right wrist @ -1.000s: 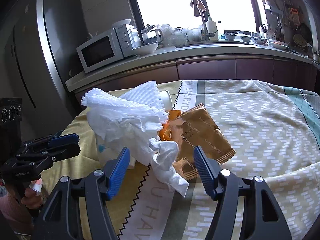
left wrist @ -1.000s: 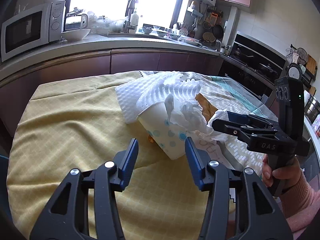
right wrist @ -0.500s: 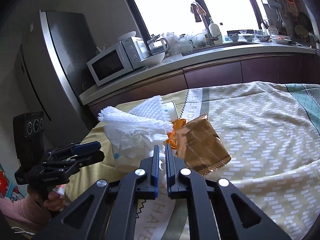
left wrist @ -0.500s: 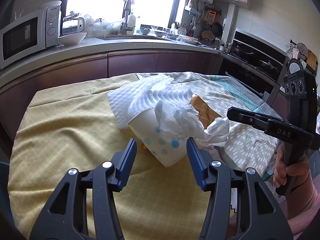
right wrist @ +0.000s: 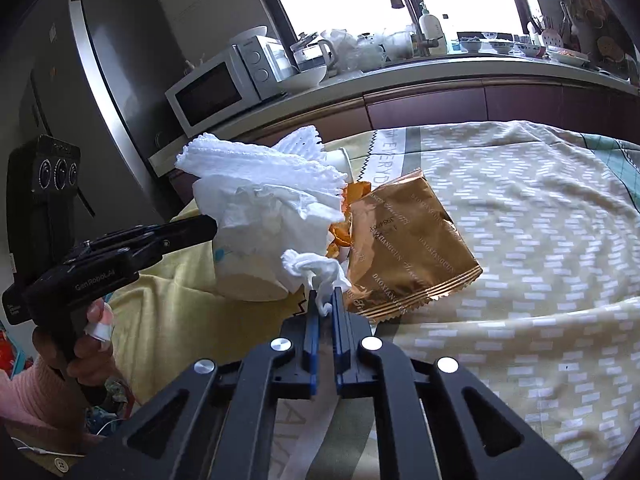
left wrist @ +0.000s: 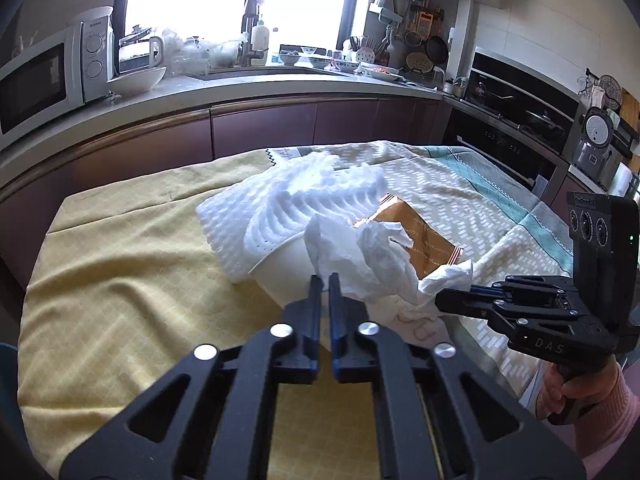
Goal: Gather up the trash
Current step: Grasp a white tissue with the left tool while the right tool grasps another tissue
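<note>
Right claw is clamped together on the twisted tail of a crumpled tissue, the white paper pinched right at the tips. Left claw is pressed together too, its tips up against the side of the paper cup; whether it has nipped a fold of paper there, I can't tell. The cup lies tipped on the table, tissue spilling over it, a white foam net draped across its mouth, and a gold snack wrapper lying just beside, touching the heap. So this looks like the grab step of the collecting, first piece in hand. Next call: lift the tissue clear without dragging the cup or wrapper along, then carry it off. No bin shows in either view, so a destination needs finding first.
</note>
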Demonstrator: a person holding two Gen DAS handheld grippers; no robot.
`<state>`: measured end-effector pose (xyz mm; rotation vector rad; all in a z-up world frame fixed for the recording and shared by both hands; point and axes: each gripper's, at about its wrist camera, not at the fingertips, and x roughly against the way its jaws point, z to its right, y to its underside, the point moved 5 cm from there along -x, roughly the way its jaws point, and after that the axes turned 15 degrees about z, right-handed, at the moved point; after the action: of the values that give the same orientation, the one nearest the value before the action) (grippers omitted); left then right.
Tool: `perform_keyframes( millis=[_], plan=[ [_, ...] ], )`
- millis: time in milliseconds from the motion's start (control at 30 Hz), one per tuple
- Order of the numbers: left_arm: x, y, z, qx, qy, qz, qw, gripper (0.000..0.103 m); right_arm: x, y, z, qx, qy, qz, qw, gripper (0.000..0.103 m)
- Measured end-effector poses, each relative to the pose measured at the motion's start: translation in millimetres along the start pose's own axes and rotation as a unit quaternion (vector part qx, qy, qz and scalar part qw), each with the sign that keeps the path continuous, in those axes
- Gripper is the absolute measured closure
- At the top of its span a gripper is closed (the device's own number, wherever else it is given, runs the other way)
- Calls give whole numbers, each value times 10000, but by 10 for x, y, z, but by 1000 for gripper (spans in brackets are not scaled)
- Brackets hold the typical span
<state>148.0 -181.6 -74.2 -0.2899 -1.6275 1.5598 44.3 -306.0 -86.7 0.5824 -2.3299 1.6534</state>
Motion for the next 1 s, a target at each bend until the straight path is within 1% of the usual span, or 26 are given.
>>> perform_keyframes(
  millis=[67,167,433,600,667,1000],
  plan=[
    [42,-7,4,-35,-25,76,10000,102,55,-62,-23,24,-45,129,9999,99],
    [140,-34,9,28,98,177,9998,102,147,-167,-59,-27,-163,292,9994,100],
    [583,-148,-42,174,324,568,9977,102,373,-412,-223,-85,-524,632,9966,100],
    [885,-112,-238,338,169,692,9969,102,443,-504,-366,-30,-707,719,9949,100],
    [1010,-75,-346,441,87,726,9963,102,444,-517,-444,-37,-851,721,9938,100],
    [1512,114,-858,705,-462,795,9933,102,181,-454,-967,134,-1468,438,9881,100]
  ],
)
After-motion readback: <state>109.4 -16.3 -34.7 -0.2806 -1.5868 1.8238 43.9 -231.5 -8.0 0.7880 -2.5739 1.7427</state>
